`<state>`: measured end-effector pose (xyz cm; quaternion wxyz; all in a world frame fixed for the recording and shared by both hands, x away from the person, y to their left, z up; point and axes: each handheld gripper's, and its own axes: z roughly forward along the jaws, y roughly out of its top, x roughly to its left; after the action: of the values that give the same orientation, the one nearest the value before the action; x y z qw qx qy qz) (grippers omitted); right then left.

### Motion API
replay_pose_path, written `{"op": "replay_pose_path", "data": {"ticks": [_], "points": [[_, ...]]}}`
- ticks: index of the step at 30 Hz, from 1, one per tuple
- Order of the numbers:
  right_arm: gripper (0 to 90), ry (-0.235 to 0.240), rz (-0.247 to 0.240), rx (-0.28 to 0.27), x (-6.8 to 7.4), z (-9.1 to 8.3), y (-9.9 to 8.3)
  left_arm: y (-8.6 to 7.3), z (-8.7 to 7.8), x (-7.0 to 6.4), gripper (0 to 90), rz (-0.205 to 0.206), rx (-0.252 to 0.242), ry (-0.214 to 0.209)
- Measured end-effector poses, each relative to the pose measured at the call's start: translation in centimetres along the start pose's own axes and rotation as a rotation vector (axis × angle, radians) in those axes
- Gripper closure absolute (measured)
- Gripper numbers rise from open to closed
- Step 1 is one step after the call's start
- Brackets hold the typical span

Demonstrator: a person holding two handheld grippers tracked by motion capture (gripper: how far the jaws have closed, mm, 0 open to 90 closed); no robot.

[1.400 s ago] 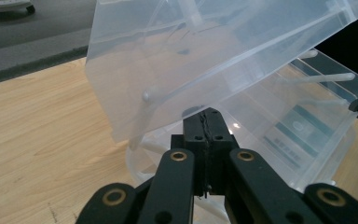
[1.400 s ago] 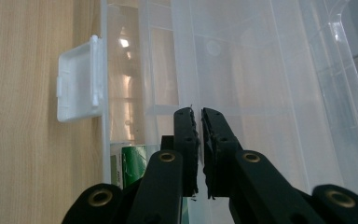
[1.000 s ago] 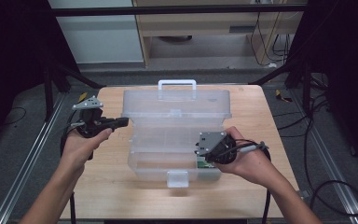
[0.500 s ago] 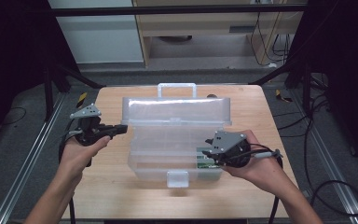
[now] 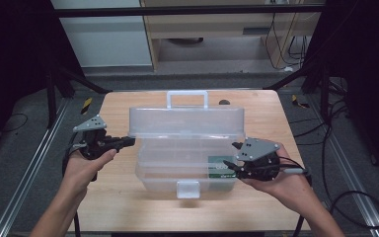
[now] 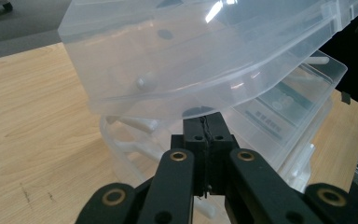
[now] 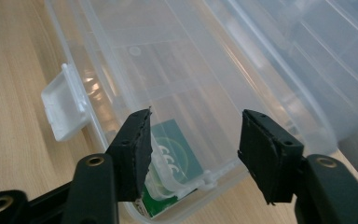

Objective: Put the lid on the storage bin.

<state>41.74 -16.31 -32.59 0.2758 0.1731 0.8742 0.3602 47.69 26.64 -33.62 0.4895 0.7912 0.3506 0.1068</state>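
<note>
High view: a clear box point(image 5: 187, 158) is seen at the middle of the table point(image 5: 128, 207), its lid point(image 5: 186, 122) raised and tilted, with the handle point(image 5: 187, 98) at the far edge and the latch point(image 5: 187, 189) hanging at the near edge. A green card point(image 5: 221, 167) lies inside at the right end of the base.

The left gripper point(image 5: 126, 141) is held at the lid's left end. In the left gripper view its jaws are pressed flat together just under the lid's point(image 6: 177, 56) rim, with nothing clamped between them; whether the rim is actually touched cannot be told. The right gripper point(image 5: 231, 157) is held at the box's right end, its jaws spread wide. In the right gripper view one jaw sits inside the base point(image 7: 177, 93) over the card point(image 7: 172, 163) and the other stands above the interior too, neither pressing on the wall.

Several risks are judged from this. Since the lid is at most propped, not gripped, it could slide off the closed jaws and drop onto the right gripper reaching inside. If the lid is pushed sideways, the light box could be skated across the table, as the base is not pinned down. The card could be nudged or dragged if the right jaw is lowered carelessly.
</note>
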Motion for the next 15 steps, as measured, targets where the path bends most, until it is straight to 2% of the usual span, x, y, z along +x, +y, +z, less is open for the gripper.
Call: {"op": "replay_pose_path", "data": {"ticks": [5,8,15], "points": [[38.1,-0.025,0.016,-0.007,-0.1,-0.4,-0.7,-0.5,0.0,-0.2,89.8,0.003,-0.001,-0.003],[31.4,-0.036,0.052,-0.005,-0.2,-0.9,-1.4,-0.8,0.0,-0.3,89.8,0.006,0.003,-0.002],[31.2,-0.048,0.096,0.0,0.0,-1.7,-3.0,-1.2,0.0,-0.4,89.8,0.011,0.009,-0.005]]}}
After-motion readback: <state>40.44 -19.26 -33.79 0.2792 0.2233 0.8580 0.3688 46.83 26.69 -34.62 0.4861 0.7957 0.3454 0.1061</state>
